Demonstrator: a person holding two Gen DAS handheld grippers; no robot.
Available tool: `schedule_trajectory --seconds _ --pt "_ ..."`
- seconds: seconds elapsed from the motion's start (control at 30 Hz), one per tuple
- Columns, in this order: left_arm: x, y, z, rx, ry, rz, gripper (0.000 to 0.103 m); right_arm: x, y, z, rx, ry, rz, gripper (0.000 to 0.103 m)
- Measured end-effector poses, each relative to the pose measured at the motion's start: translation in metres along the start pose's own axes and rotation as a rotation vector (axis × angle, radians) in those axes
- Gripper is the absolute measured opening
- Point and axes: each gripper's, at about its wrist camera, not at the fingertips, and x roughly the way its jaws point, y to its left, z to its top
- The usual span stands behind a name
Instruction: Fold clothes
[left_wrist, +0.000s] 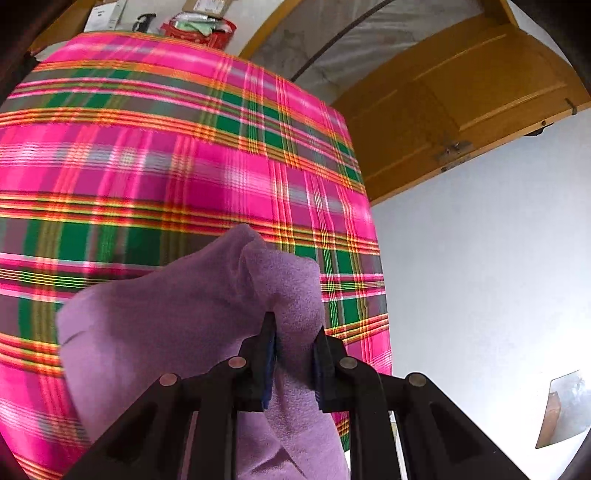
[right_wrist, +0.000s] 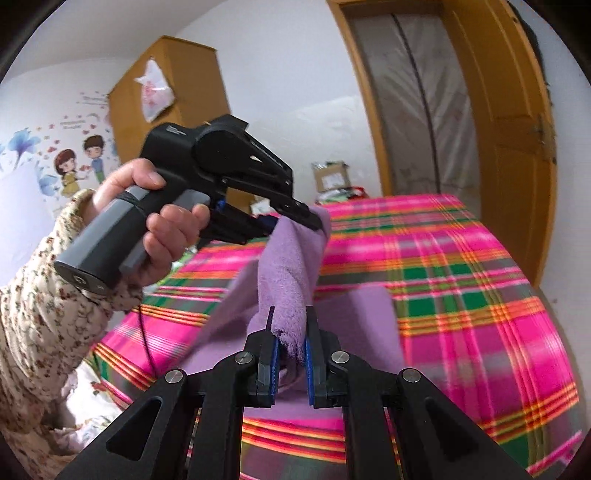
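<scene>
1. My left hand-held gripper (left_wrist: 294, 334) sits at the bottom centre of the left wrist view, its two black fingers clamped on a bunched fold of the soft lilac fleece garment (left_wrist: 177, 325).
2. In that view the garment spreads from the jaws toward the lower left of the frame, over the bed covered by a pink, green and orange plaid blanket (left_wrist: 147, 147), which fills the left and middle of the frame.
3. My right hand-held gripper (right_wrist: 289, 330) stands at the bottom centre of the right wrist view, its blue-padded fingers closed on a frayed edge of the same garment.
4. From those jaws a twisted band of the fleece rises toward the centre of the frame, where my left hand-held gripper pinches its other end.
5. My left hand (right_wrist: 147, 221), in a floral-print sleeve (right_wrist: 44, 314), grips the grey handle at the left of the frame.
6. A wooden door (right_wrist: 498, 129) stands at the upper right, beyond the bed.
</scene>
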Motion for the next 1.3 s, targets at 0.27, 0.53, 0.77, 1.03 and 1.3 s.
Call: schedule_trajectory --seconds 0.27,0.53,0.77,1.03,1.3 --pt "0.032 0.001 0.004 -0.011 0.049 0.011 0.018 0.011 -0.033 -0.015 0.06 0.056 -0.06 0.011" --pt "0.053 0.005 0.007 0.006 0.093 -0.035 0.027 0.023 -0.055 -0.03 0.118 0.111 -0.085 0.012" --pt "0.048 0.008 0.007 0.021 0.097 -0.138 0.029 0.029 -0.066 -0.04 0.155 0.134 -0.09 0.012" --pt "0.004 0.043 -0.006 0.013 0.014 -0.143 0.029 0.029 -0.082 -0.045 0.227 0.154 -0.083 0.015" --pt "-0.038 0.092 -0.037 -0.03 -0.083 -0.1 0.029 0.018 -0.085 -0.046 0.206 0.147 -0.166 0.017"
